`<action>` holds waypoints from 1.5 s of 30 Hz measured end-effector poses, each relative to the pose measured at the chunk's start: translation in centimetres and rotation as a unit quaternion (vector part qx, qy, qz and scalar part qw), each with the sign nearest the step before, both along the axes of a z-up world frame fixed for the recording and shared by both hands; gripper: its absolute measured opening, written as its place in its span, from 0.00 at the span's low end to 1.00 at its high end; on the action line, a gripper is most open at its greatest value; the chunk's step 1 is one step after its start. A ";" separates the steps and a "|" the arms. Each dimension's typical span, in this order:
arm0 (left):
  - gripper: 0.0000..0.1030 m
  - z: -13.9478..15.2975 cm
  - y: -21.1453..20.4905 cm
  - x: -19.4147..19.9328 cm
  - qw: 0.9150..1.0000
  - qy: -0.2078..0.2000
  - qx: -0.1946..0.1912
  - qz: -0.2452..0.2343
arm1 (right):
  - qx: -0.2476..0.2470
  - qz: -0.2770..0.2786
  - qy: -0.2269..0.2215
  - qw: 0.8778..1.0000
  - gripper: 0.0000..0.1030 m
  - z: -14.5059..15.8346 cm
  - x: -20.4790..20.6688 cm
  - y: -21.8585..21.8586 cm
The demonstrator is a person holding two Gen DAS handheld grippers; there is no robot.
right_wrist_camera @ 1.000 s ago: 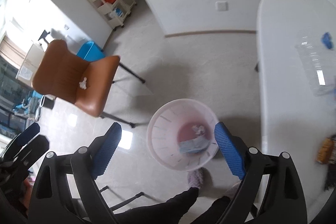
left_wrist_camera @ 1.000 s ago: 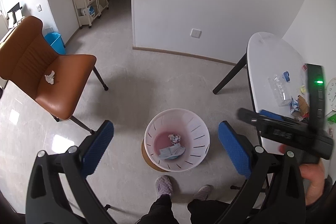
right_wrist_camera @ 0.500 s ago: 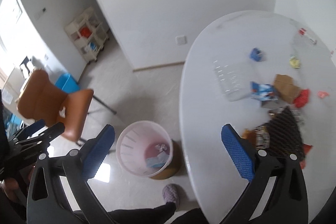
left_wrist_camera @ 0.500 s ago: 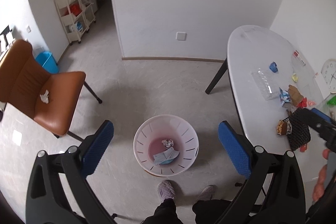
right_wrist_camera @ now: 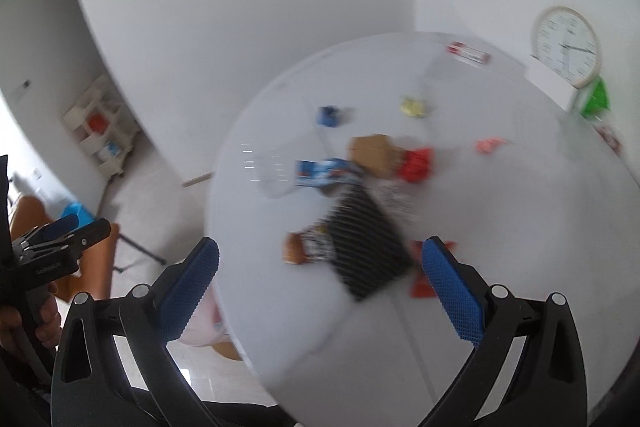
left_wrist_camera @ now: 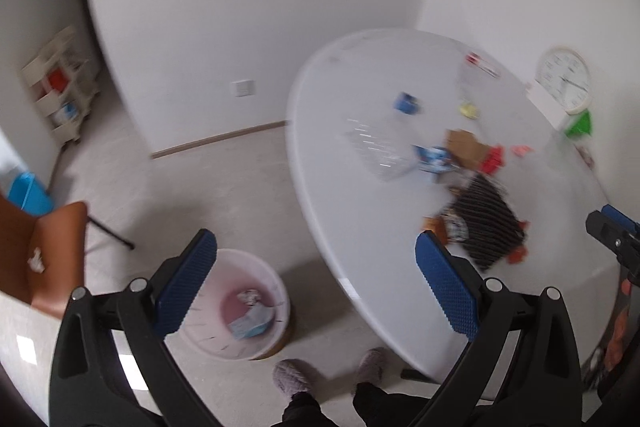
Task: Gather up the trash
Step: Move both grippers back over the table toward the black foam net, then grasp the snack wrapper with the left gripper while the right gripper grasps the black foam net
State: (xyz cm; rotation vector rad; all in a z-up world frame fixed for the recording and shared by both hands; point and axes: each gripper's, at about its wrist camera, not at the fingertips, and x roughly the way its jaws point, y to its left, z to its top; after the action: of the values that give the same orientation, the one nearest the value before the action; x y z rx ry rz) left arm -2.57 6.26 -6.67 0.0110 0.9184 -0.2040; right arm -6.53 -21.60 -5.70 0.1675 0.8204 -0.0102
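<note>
My right tool (right_wrist_camera: 318, 285) is spread as wide as it goes and holds nothing; my left tool (left_wrist_camera: 316, 285) is spread the same way and is empty too. The trash lies on the white desk (right_wrist_camera: 500, 227), and I take the black striped wrapper (right_wrist_camera: 366, 239) as my landmark, because it is the piece nearest to my right tool. Just beyond it lie a blue packet (right_wrist_camera: 320, 173), a brown piece of cardboard (right_wrist_camera: 372, 153) and a red wrapper (right_wrist_camera: 416, 165), close together. Touching its left side is a small snack pack (right_wrist_camera: 304, 249), and further left lies a clear plastic tray (right_wrist_camera: 266, 167). Well beyond it are a small blue cap (right_wrist_camera: 328, 115) and a yellow scrap (right_wrist_camera: 414, 106). The pink bin (left_wrist_camera: 236, 307) stands on the floor, down off the desk edge to the left of it. I judge that all these pieces are light and thin. The striped wrapper looks soft and flat, so I would take it at a raised edge or corner, not press on its middle. The clear tray is probably slippery and will crackle and bend, so its rim is the better place. The pictures are blurred, so I cannot tell finer details.
</note>
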 end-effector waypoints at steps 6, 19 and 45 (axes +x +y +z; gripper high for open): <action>0.92 -0.8 -6.3 0.1 0.998 0.006 0.015 -0.052 | -0.001 -0.030 0.010 1.000 0.98 -0.4 -1.3 -4.6; 0.92 -5.2 -12.0 2.1 0.988 0.017 0.037 -0.148 | 0.016 -0.030 0.051 0.998 0.98 -3.3 0.0 -8.8; 0.40 -17.0 -20.5 8.9 0.888 0.108 0.101 -0.435 | 0.046 -0.046 0.145 0.987 0.98 -8.3 5.4 -10.6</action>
State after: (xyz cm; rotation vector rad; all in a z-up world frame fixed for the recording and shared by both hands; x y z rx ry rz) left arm 6.35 -14.20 -23.69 0.6161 1.1063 -0.9606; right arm -1.18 -32.23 -13.95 0.2959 1.1035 -0.0857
